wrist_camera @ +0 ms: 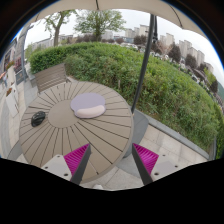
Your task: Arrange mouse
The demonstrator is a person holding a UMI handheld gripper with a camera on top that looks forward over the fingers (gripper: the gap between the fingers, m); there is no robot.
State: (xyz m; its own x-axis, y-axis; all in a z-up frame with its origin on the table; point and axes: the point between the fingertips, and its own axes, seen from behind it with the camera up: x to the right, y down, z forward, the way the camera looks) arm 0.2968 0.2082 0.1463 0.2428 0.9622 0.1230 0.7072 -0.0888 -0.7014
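Round slatted wooden table [75, 130] on a terrace, with a hedge [150, 75] beyond; a small black computer mouse [38, 118] sits near its left rim, well apart from a pale lavender oval pad [88, 105], possibly a mouse pad, near the centre. The gripper [111, 160] hangs over the near edge, fingers spread wide and holding nothing, magenta pads [76, 157] facing inward.

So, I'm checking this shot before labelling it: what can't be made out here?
- Small black mouse on the round slatted wooden table, gripper view: too small to tell its facing or buttons.
- Pale oval pad mid-table: material unclear.
- Wooden chair beyond the table: legs hidden by it.
- The tool, open and empty: finger bases cut off below.
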